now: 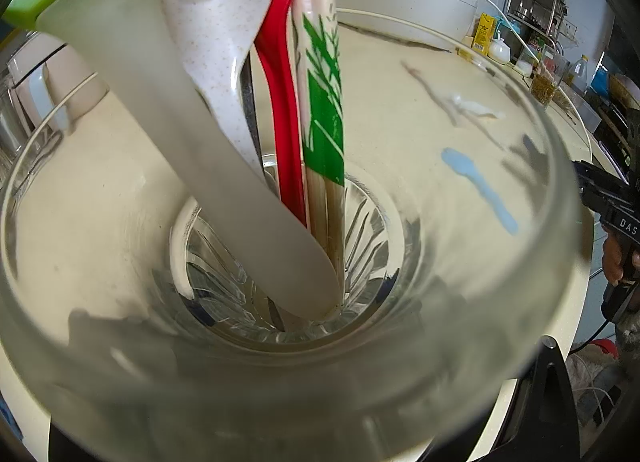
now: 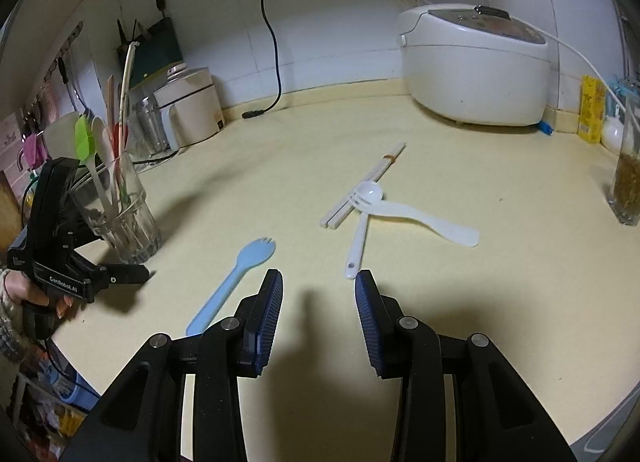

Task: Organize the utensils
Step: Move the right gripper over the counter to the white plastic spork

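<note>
On the cream countertop (image 2: 460,166) four loose utensils can be counted: one pale blue spork (image 2: 236,274), one white fork (image 2: 420,218), one white spoon (image 2: 362,222), and one banded pair of chopsticks (image 2: 362,186). One glass (image 2: 120,218) stands at the left of the right wrist view, holding several more: a green spatula (image 2: 83,138), a red-handled piece, white spoons and long sticks. Their exact number cannot be told.

The right gripper (image 2: 319,282) sits at the bottom centre of its view with its two blue-padded jaws spread apart and nothing between them. The blue spork lies just left of the left pad, its tines pointing toward the upper right and its handle end passing behind that finger. The white spoon's handle tip lies just above the right pad; the fork and chopsticks cross it further up, near the middle of the frame.

The left gripper (image 2: 132,274), held by a hand (image 2: 24,290) at the left edge, has a finger reaching out in front of the glass's base. Whether its jaws pinch the glass cannot be told. In the left wrist view the glass (image 1: 520,262) fills the frame, seen from above its mouth, with the blue spork (image 1: 480,190) visible through its wall at the right.
</note>
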`<state>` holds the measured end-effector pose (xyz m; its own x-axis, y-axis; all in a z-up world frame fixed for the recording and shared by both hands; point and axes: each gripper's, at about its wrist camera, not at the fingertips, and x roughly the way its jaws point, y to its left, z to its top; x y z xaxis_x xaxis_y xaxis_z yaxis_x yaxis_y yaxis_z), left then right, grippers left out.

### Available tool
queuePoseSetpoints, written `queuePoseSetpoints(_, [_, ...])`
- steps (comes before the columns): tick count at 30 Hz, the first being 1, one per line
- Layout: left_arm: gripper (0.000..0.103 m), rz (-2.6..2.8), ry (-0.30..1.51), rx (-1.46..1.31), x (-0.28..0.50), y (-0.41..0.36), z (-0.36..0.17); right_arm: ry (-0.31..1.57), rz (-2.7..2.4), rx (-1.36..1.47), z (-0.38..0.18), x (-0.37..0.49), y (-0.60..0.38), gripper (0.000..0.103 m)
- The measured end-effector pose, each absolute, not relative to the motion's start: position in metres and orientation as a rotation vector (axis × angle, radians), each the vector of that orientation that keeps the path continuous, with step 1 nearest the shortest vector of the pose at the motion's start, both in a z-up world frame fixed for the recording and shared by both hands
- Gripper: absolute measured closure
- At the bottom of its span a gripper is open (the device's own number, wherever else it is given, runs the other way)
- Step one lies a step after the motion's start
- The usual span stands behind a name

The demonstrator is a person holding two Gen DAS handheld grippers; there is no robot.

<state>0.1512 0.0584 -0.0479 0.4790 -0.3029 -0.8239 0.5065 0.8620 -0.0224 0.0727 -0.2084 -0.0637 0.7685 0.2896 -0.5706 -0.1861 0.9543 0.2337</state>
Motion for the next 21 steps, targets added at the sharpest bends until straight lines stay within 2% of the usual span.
queuePoseSetpoints(21, [0.002, -0.5, 0.952, 0.237, 0.151, 0.059, -0.048, 0.676, 0.281, 0.126, -0.077, 0.082, -0.202, 0.065])
